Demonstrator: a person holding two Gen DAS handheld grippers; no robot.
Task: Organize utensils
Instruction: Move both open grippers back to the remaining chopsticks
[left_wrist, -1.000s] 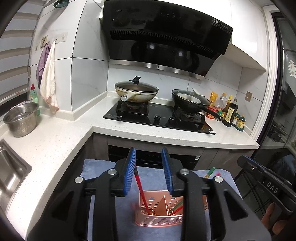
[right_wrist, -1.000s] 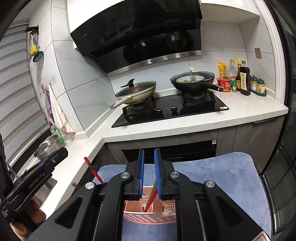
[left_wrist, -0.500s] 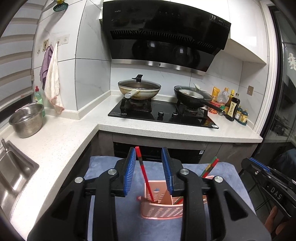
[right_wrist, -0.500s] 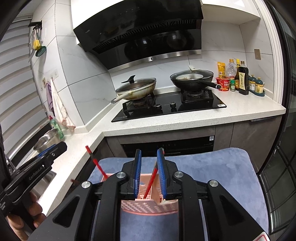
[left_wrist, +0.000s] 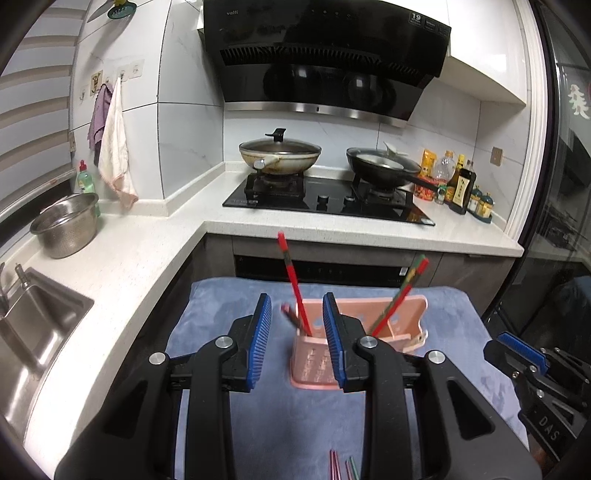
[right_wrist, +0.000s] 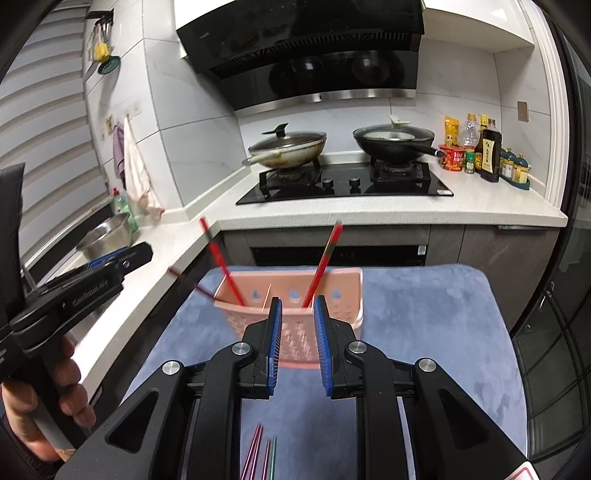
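Note:
A pink slotted holder (left_wrist: 312, 369) stands on a blue cloth (left_wrist: 221, 306). One red chopstick (left_wrist: 291, 273) leans in its left part and a red-green pair (left_wrist: 406, 291) in its right. My left gripper (left_wrist: 296, 299) hangs just short of the holder, open and touching nothing. My right gripper (right_wrist: 298, 301) is also open, with the holder (right_wrist: 343, 291) and a red chopstick (right_wrist: 325, 258) beyond its pads. Another red chopstick (right_wrist: 221, 258) leans at the left. Several loose chopsticks (right_wrist: 258, 454) lie on the cloth under the right gripper.
An L-shaped white counter (left_wrist: 122, 266) wraps the left and back. It carries a steel bowl (left_wrist: 66, 225), a sink (left_wrist: 33, 325), a hob with two pans (left_wrist: 280, 155) and bottles (left_wrist: 461, 188). A hand (right_wrist: 55, 387) holds the left gripper's handle.
Both grippers drew back from the holder. The right jaws widened and let go of the red-green chopstick, which stays in the holder. Loose chopsticks came into view at the bottom.

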